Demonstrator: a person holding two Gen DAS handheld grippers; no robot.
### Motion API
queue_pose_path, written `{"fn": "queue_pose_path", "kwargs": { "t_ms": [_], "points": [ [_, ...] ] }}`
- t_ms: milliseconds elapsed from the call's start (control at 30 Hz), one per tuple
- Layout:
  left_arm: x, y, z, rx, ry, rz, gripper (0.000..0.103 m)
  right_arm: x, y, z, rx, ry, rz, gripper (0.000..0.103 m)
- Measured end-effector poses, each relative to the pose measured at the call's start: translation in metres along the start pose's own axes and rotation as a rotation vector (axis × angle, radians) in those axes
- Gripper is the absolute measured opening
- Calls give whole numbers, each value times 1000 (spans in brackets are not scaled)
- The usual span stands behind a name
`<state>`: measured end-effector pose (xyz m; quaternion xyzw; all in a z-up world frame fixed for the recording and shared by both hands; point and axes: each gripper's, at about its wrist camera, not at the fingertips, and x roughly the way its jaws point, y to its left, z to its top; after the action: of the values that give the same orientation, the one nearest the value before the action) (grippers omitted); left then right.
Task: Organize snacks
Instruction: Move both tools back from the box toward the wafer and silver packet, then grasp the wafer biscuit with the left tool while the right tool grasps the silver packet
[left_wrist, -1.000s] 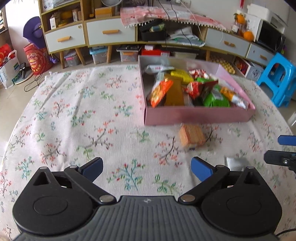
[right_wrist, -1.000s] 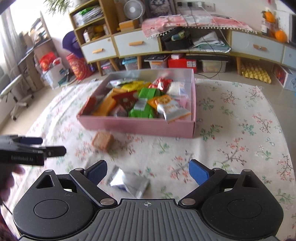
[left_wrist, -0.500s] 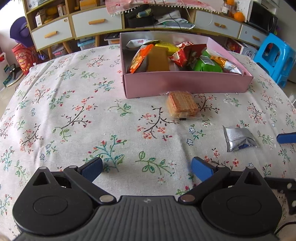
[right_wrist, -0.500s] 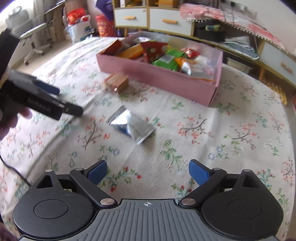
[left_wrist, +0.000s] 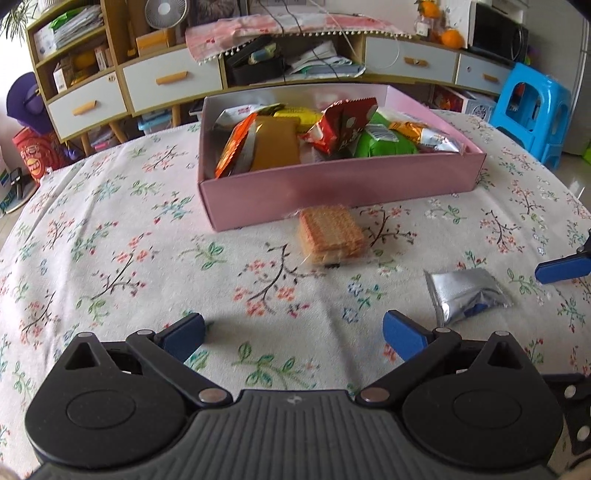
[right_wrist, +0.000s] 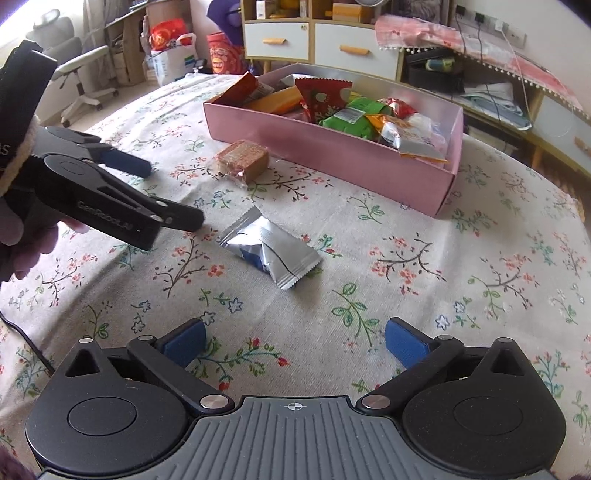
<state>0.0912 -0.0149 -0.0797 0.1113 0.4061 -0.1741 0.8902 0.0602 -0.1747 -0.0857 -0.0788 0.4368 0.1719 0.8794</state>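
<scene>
Both tools have come down closer to the flowered counter (left_wrist: 110, 240) than they were a second ago, and the two loose snacks now sit larger and nearer in both wrist views. The left tool (left_wrist: 293, 332) is released, its blue pads spread wide with only cloth between them. The right tool (right_wrist: 295, 341) is also released; its jaws are opening to their widest, and nothing lies between them. That reads as a reach being set up, not yet a grasp.

The wafer biscuit pack (left_wrist: 330, 234) lies just in front of the near wall of the pink box (left_wrist: 369, 184), almost touching it, ahead of the left tool. The silver foil packet (right_wrist: 269, 251) lies nearer, apart from the box, straight ahead of the right tool and just beside the tip of the left tool as seen from the right wrist. The box already holds a heap of snacks: an orange bag, a red packet, green packs and more, piled near its rim.

Room is mixed. The cloth to the left of the box is bare and open. Around the foil packet the two tools crowd each other, so one likely has to give way. The biscuit pack sits tight to the box wall, leaving little space for a far pad. The counter edge curves away on the right, toward a blue stool (left_wrist: 535, 107).
</scene>
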Motion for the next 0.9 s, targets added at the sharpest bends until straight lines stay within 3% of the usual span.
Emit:
{"fn": "queue_pose_path", "kwargs": {
  "t_ms": [367, 767, 900],
  "points": [
    [13, -9, 16, -14, -31, 15, 98, 12, 1, 13, -9, -18, 9, 103],
    [19, -15, 31, -53, -45, 38, 74, 20, 2, 24, 12, -17, -15, 103],
    [19, -15, 35, -70, -44, 52, 60, 22, 3, 29, 16, -11, -33, 102]
  ]
}}
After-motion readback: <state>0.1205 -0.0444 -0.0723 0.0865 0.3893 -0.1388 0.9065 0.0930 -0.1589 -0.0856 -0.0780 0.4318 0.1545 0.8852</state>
